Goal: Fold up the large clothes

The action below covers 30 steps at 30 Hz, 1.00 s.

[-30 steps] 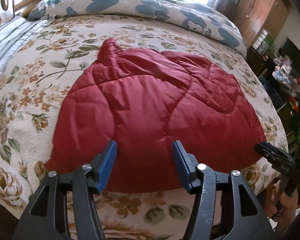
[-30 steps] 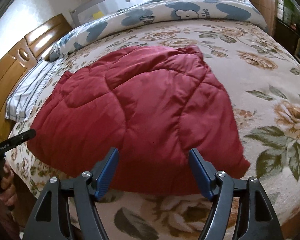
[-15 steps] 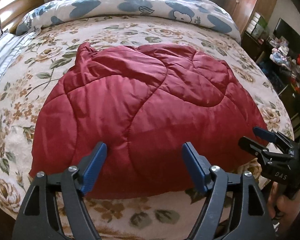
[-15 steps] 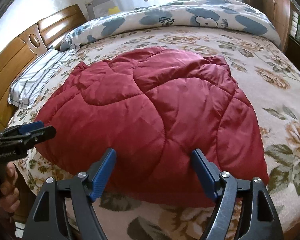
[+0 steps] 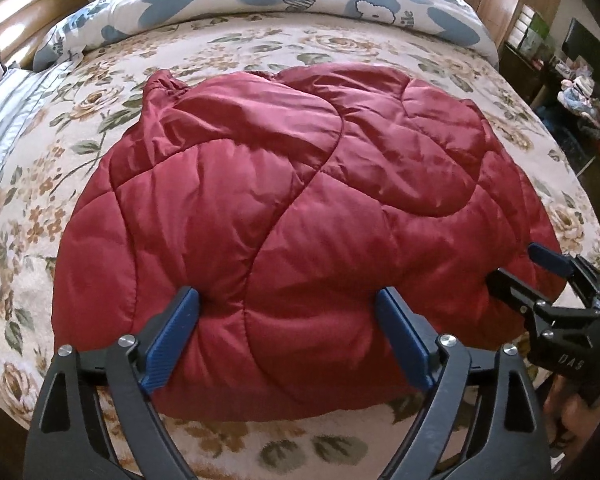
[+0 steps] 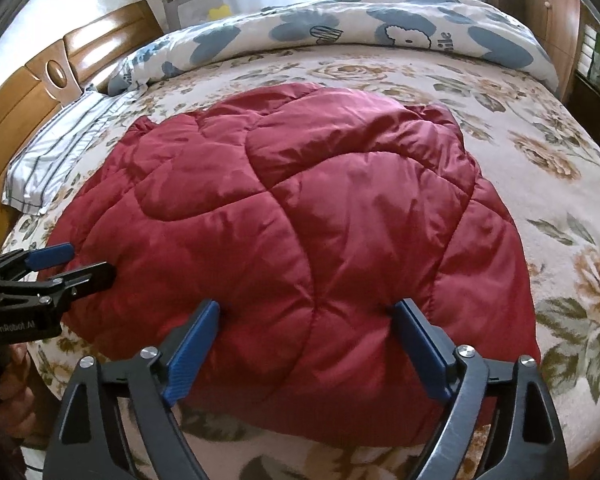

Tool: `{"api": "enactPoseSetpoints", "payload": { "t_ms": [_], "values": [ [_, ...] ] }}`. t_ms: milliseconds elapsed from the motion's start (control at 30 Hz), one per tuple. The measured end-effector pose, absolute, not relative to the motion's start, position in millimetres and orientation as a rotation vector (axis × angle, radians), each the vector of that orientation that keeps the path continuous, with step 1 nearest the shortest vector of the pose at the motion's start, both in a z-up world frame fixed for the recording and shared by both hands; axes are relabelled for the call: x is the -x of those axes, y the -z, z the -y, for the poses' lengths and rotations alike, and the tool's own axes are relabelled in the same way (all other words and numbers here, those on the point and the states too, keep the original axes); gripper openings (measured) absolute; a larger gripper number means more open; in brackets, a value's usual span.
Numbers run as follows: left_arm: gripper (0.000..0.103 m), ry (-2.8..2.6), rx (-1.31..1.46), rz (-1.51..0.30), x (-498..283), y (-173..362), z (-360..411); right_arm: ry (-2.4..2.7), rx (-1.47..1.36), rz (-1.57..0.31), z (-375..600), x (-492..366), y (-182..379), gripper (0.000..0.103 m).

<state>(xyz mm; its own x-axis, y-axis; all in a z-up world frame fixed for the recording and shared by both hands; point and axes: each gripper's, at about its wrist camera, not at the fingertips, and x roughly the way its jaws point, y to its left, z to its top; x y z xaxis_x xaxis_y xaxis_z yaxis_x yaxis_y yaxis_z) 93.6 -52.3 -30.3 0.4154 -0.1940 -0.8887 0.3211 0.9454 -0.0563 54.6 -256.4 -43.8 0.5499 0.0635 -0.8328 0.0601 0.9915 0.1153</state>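
A floral bedspread (image 5: pixel 260 52) fills both views, and on its middle lies a dark red quilted jacket (image 5: pixel 300 216), puffy and shiny, stitched in curved panels, bunched into a rounded heap with a puckered cuff sticking up at its upper left. Along the top of each frame runs a rolled white duvet (image 6: pixel 360 28) with blue patches. Only the right wrist view shows the wooden headboard (image 6: pixel 52 80) at upper left and the striped pillow (image 6: pixel 60 152) below it; only the left wrist view shows cluttered shelves (image 5: pixel 580 80) at the right edge. The left gripper (image 5: pixel 288 344) and right gripper (image 6: pixel 308 352) each sit at the bottom of their frame, jaws wide and opening, blue pads (image 5: pixel 172 344) resting against the jacket's near edge without pinching it.
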Motion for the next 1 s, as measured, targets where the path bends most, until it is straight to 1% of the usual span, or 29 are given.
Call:
{"api": "enactPoseSetpoints", "payload": {
  "t_ms": [133,200,333,767,833,867,900,967,1000],
  "values": [
    [0.097,0.337,-0.118,-1.121,-101.6,37.6,52.3,0.005,-0.161,-0.993,265.6,-58.7,50.2,0.093],
    [0.099,0.334,-0.117,-1.128,-105.8,41.3,53.1,0.013,-0.175,-0.996,271.1,-61.2,53.4,0.095],
    [0.103,0.325,-0.126,-1.128,-111.8,48.5,56.2,0.02,-0.198,-0.998,280.9,-66.3,60.0,0.096],
    [0.103,0.321,-0.127,-1.128,-121.0,60.9,59.3,0.03,-0.233,-0.99,291.5,-77.1,73.7,0.103],
    [0.103,0.319,-0.126,-1.13,-122.3,60.9,59.5,0.039,-0.234,-0.978,290.4,-75.7,64.3,0.102],
    [0.103,0.32,-0.123,-1.131,-122.7,60.6,59.0,0.039,-0.237,-0.961,289.9,-74.1,56.2,0.099],
    [0.103,0.322,-0.123,-1.131,-122.2,60.8,59.5,0.031,-0.243,-0.941,289.4,-73.0,49.1,0.094],
    [0.103,0.322,-0.121,-1.132,-122.1,60.6,59.5,0.005,-0.266,-0.905,289.8,-73.0,36.1,0.089],
    [0.103,0.322,-0.121,-1.133,-122.2,60.8,59.3,-0.006,-0.274,-0.898,290.3,-75.4,33.0,0.089]
  ]
}}
